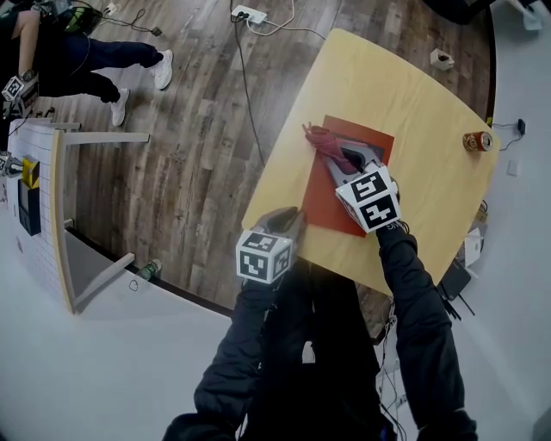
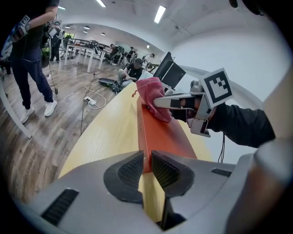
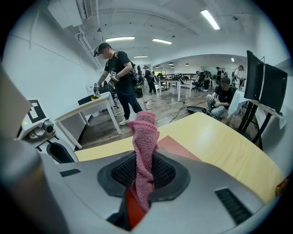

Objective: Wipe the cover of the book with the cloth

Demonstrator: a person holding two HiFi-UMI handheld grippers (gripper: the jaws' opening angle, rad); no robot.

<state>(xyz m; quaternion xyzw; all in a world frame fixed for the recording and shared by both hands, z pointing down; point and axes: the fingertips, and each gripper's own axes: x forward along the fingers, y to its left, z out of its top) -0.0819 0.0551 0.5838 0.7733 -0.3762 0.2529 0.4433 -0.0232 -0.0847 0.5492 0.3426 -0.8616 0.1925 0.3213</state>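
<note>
A red book (image 1: 323,194) lies flat on the yellow table (image 1: 413,103). My right gripper (image 1: 344,155) is shut on a rolled pink cloth (image 1: 325,140), which rests on the far left part of the cover. In the right gripper view the cloth (image 3: 144,141) stands up between the jaws, with the book (image 3: 176,146) under it. My left gripper (image 1: 293,217) is at the book's near left corner. In the left gripper view its jaws (image 2: 146,167) stand a narrow gap apart with the corner of the book (image 2: 165,135) caught between the pads. The cloth (image 2: 153,98) is farther along.
A can (image 1: 476,140) stands at the table's right edge and a small white object (image 1: 442,59) near its far edge. A power strip (image 1: 248,13) and cables lie on the wood floor. A white desk (image 1: 60,215) stands to the left. People are in the background.
</note>
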